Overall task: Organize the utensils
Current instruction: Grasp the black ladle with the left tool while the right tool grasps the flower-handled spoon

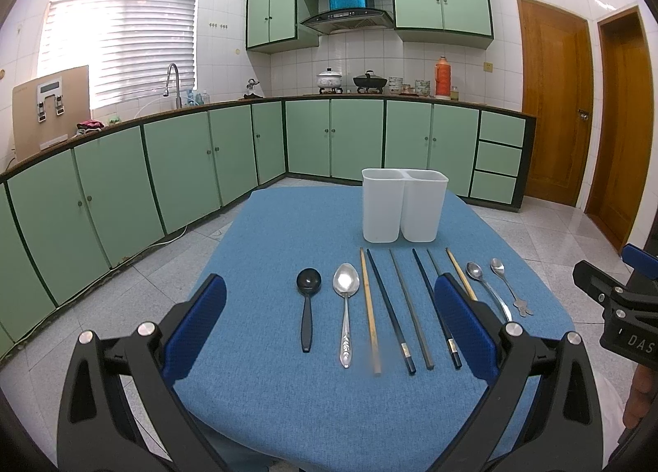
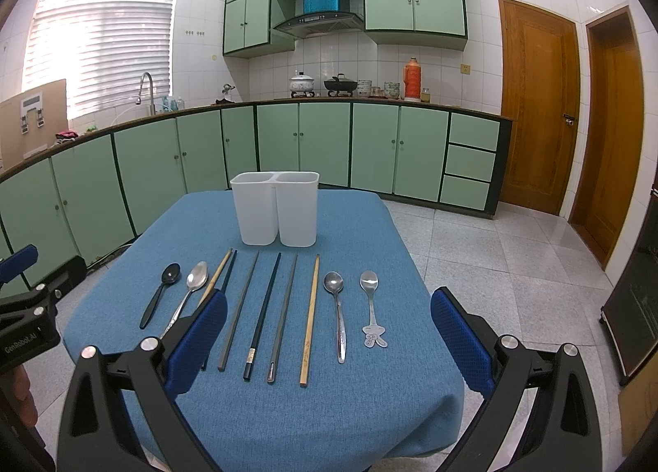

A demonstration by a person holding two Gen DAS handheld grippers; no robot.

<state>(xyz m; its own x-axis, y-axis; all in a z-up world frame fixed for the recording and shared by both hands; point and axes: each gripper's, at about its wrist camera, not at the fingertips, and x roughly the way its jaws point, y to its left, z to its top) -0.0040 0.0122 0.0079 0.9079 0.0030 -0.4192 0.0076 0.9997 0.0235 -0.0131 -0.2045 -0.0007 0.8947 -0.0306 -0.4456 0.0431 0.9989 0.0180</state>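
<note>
A white two-compartment holder [image 1: 404,204] [image 2: 276,209] stands upright at the far end of the blue table [image 1: 279,233] [image 2: 362,398]. In front of it lies a row of utensils: a black spoon [image 1: 307,307] [image 2: 161,293], a large silver spoon [image 1: 346,307] [image 2: 190,291], several chopsticks [image 1: 388,307] [image 2: 263,311] in wood, dark blue and grey, then two small silver spoons [image 1: 485,291] [image 2: 337,313]. My left gripper [image 1: 329,324] hovers open over the near part of the row. My right gripper [image 2: 329,336] is open too, above the chopsticks and small spoons. Neither touches anything.
Green kitchen cabinets [image 1: 164,167] run along the walls behind the table, with a sink, pots and a thermos on the counter. Two wooden doors [image 2: 538,102] stand at the right. Tiled floor surrounds the table. The right gripper's body [image 1: 617,303] shows at the right edge of the left wrist view.
</note>
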